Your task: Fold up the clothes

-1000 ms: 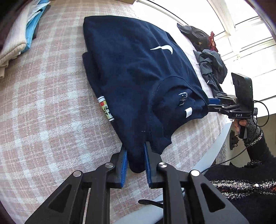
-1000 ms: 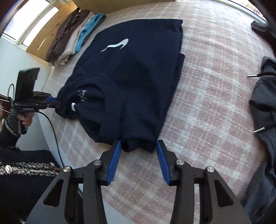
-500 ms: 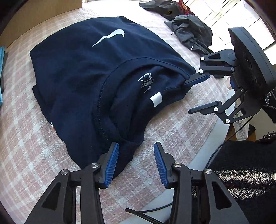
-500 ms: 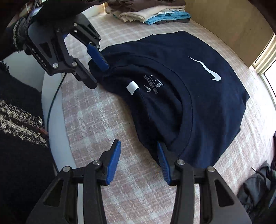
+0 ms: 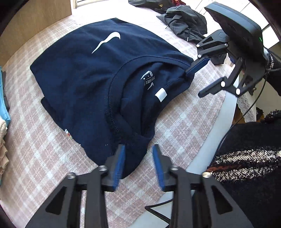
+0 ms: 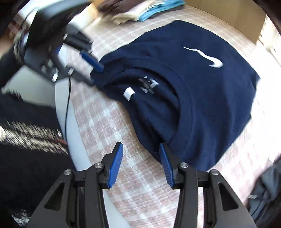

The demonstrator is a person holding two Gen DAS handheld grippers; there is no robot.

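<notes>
A navy T-shirt [image 5: 84, 73] with a white swoosh lies folded on the checked tablecloth, collar and white neck tag toward me. My left gripper [image 5: 138, 150] is open, and the shirt's near shoulder corner lies between its blue pads. In the right wrist view the shirt [image 6: 202, 98] touches the inner pad of my right gripper [image 6: 140, 149], which is open over bare cloth. The left wrist view shows the right gripper [image 5: 194, 83] with one finger on the shirt's far shoulder. The left gripper [image 6: 95, 75] appears blurred at the upper left of the right wrist view.
Folded clothes [image 6: 137, 12] are stacked at the far side, also seen as folded clothes [image 5: 3, 108] at the left edge. A heap of dark garments [image 5: 186, 22] lies beyond the shirt. The grey table rim [image 5: 219, 136] runs close to me, next to a person's dark knit sleeve [image 5: 245, 157].
The left gripper has opened and let go of the shirt's shoulder. Both grippers swung round to the collar end, and the right one stayed open.
</notes>
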